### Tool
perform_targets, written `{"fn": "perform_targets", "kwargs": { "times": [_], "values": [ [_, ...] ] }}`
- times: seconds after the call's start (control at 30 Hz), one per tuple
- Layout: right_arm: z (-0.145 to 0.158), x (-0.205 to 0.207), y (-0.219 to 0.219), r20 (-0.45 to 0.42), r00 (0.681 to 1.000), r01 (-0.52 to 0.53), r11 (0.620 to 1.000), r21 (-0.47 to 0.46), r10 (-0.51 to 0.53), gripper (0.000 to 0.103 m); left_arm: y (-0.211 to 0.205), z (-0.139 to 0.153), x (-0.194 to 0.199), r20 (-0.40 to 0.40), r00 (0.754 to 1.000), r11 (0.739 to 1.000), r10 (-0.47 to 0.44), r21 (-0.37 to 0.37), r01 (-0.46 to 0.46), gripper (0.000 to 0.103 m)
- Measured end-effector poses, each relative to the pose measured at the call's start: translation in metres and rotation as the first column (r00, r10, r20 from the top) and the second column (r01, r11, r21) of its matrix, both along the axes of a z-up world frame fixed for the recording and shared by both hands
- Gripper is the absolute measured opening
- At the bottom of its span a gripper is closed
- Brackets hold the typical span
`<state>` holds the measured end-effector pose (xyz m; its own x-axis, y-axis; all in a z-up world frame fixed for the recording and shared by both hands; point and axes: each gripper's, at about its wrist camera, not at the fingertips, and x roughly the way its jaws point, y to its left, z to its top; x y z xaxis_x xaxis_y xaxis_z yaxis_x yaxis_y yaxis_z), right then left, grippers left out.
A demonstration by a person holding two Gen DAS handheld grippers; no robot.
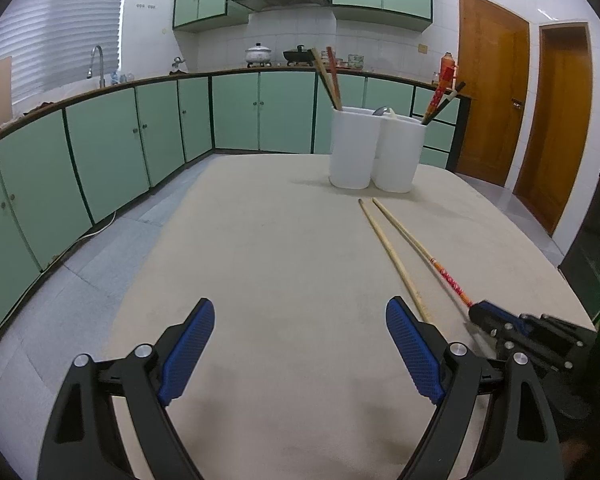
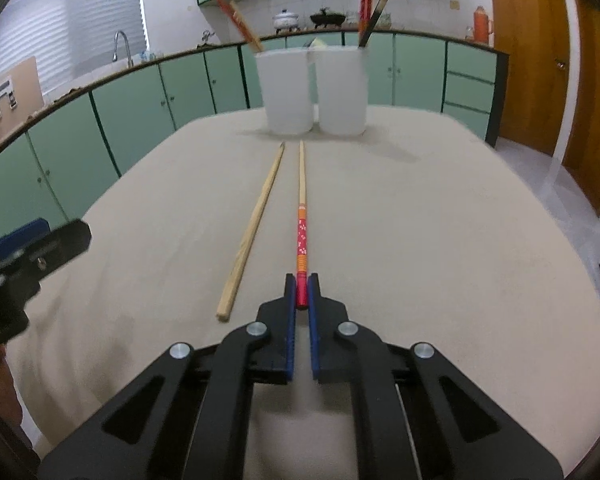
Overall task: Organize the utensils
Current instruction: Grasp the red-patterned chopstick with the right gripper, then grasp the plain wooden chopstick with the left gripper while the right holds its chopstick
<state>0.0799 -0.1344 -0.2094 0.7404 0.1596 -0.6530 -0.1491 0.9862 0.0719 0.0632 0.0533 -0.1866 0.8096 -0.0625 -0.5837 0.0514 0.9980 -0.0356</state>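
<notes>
Right gripper (image 2: 302,294) is closed down on the red end of the red-patterned chopstick (image 2: 302,216); blue pads pinch it from both sides, with the tip of the handle end sitting just inside the jaws. The rest of that chopstick lies flat on the counter (image 2: 440,240), pointing away toward the containers. In the left wrist view the same grip shows at the right edge, right gripper (image 1: 478,314) on the chopstick's (image 1: 412,240) near end.

Left gripper (image 1: 300,348) is wide open and holds nothing. It hovers over bare counter (image 1: 240,260), left of both chopsticks. From the right wrist view only part of it shows at the left edge, left gripper (image 2: 40,240), so jaw state can't be read there.

Plain wooden chopstick (image 2: 256,224) lies loose on the counter just left of the red-patterned one, roughly parallel, not touching it. In the left wrist view its near end (image 1: 392,256) runs close to the left gripper's right finger (image 1: 414,354).

2 white containers (image 2: 288,92) and (image 2: 342,92) stand side by side at the far end of the counter, just beyond the chopstick tips. The left one holds wood/red chopsticks leaning left (image 2: 240,24); the right one holds a red and a black chopstick (image 2: 374,12). Something spoon-like sits between the rims (image 1: 382,111), too small to identify.
</notes>
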Motion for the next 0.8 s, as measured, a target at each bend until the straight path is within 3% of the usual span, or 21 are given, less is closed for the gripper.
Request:
{"fn": "perform_targets", "kwargs": {
  "times": [0.4,0.8],
  "values": [
    [0.041,-0.004,-0.047,0.107,0.989,0.097,0.995,0.016,-0.098,0.005,-0.045,-0.001,0.004,0.001,0.997,0.997,-0.079,-0.004,0.079,0.085],
    [0.042,-0.013,-0.079,0.116,0.982,0.147,0.989,0.028,-0.149,0.005,-0.078,-0.034,0.015,-0.099,0.990,0.995,-0.099,-0.011,0.098,0.066]
  ]
}}
